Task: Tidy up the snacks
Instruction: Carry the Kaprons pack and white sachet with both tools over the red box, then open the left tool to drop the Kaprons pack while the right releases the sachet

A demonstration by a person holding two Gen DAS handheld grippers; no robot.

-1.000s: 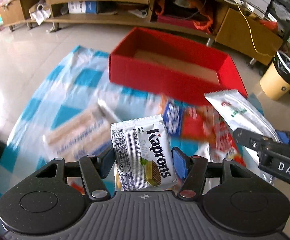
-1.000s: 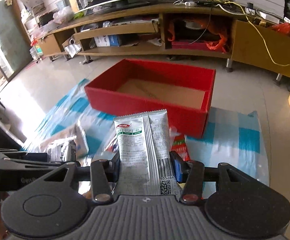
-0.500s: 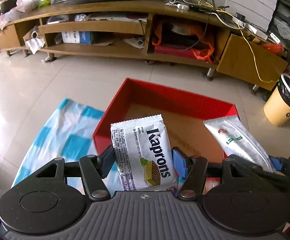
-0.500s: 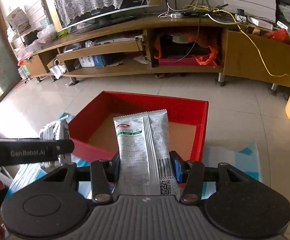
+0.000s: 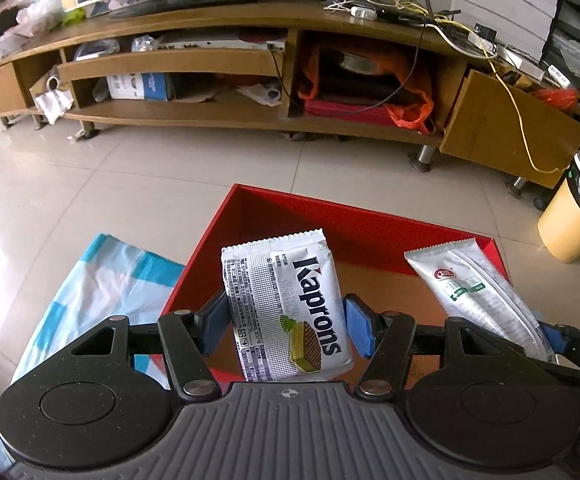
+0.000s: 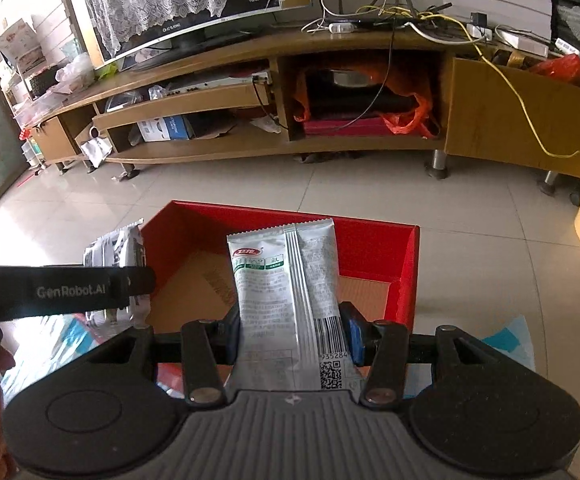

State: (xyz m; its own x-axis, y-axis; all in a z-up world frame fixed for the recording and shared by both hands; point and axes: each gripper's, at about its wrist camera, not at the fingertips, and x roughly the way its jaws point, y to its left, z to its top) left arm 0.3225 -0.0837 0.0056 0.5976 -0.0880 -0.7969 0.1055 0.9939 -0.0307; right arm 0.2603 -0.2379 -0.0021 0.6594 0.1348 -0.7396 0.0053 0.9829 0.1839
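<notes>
Floor: pale tiles; a long wooden TV stand [image 5: 249, 120] runs along the far side.
Mat: blue-and-white sheet [image 5: 101, 280] on the floor, at the box's left wall and under its near side.
Box: red, open-topped [image 5: 330, 220], cardboard bottom bare where visible.
Left gripper [image 5: 285, 320]: pinching the wafer pack by its side edges, over the box's near-left corner.
Right gripper [image 6: 292, 332]: pressed on the sachet's lower half, over the box's near edge.
Sachet: long silver pouch [image 6: 285, 280], standing upright in the jaws; also seen at right in the left view [image 5: 470, 284].
Wafer pack: white "Kaprons" wrapper [image 5: 285, 304], upright, barely tilted.
Handling: both look light, with thin slick foil that crinkles; wafers inside likely brittle, so a gentle squeeze. Best hold is across the width, low on each pack, as now.
Release risk: dropped from this height they may flip or slide.
</notes>
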